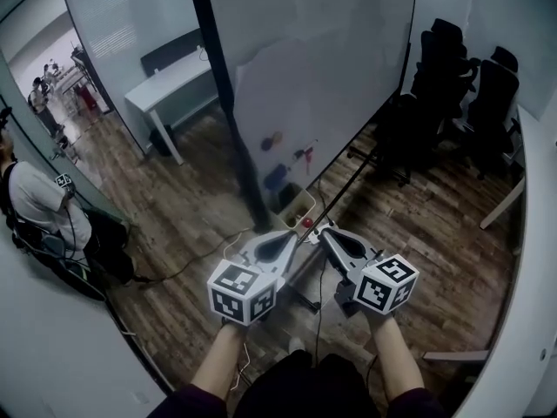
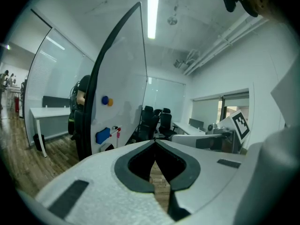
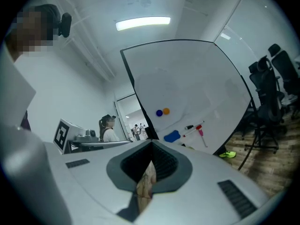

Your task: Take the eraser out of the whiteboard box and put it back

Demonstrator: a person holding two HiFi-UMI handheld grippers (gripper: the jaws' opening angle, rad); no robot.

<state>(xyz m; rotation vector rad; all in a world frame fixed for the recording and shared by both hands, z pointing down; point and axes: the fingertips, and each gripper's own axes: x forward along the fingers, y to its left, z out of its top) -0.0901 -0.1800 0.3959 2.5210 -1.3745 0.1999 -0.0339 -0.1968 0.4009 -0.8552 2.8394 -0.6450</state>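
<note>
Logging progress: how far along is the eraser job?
Done: nothing visible. In hand: left gripper and right gripper are shut and empty, aimed at the whiteboard. Left: everything; fetch the blue eraser seen above the box, then return it.

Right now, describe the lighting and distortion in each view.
Head view: dim, with dark corners, and the whiteboard is bowed by the wide lens. Left gripper view: the ceiling light is blown out and the whiteboard edge curves sharply. Right gripper view: the lamp glares and the picture's rim is black.
</note>
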